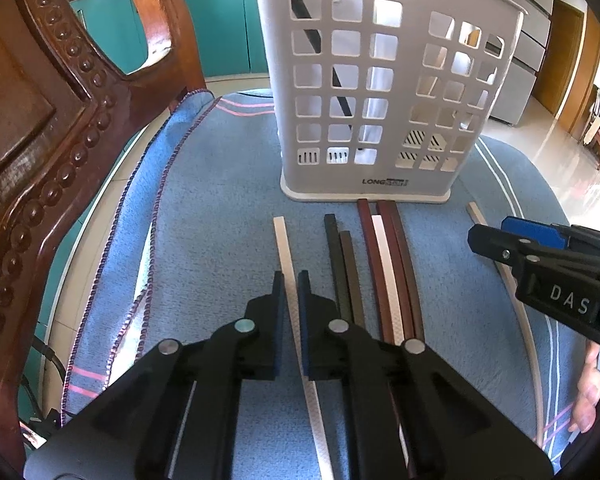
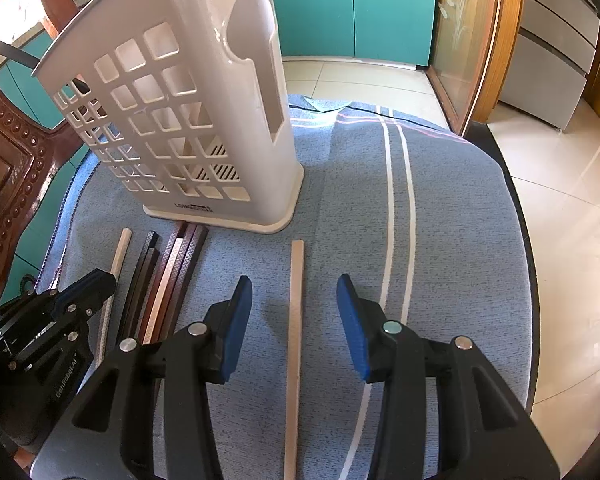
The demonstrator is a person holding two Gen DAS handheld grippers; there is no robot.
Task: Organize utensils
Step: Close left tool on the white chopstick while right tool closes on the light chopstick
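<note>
My left gripper (image 1: pixel 291 280) is shut on a white chopstick (image 1: pixel 282 240), which runs back between its blue pads; I cannot tell whether it is off the cloth. Beside it lie two black chopsticks (image 1: pixel 345 272), and two brown ones with a white one between them (image 1: pixel 388 272). Behind them stands the white slotted utensil holder (image 1: pixel 340 182), with a black stick and a white one leaning inside. My right gripper (image 2: pixel 294 284) is open and straddles a beige chopstick (image 2: pixel 296 340) without touching it. The holder (image 2: pixel 220 60) and the left gripper (image 2: pixel 100 280) also show in the right wrist view.
A blue striped cloth (image 2: pixel 440 220) covers the round table. A carved wooden chair (image 1: pixel 60 120) stands close on the left. Teal cabinets (image 2: pixel 352 8) and a shiny tiled floor (image 2: pixel 572 220) lie beyond the table's edge. A person's hand (image 1: pixel 588 392) shows at the right.
</note>
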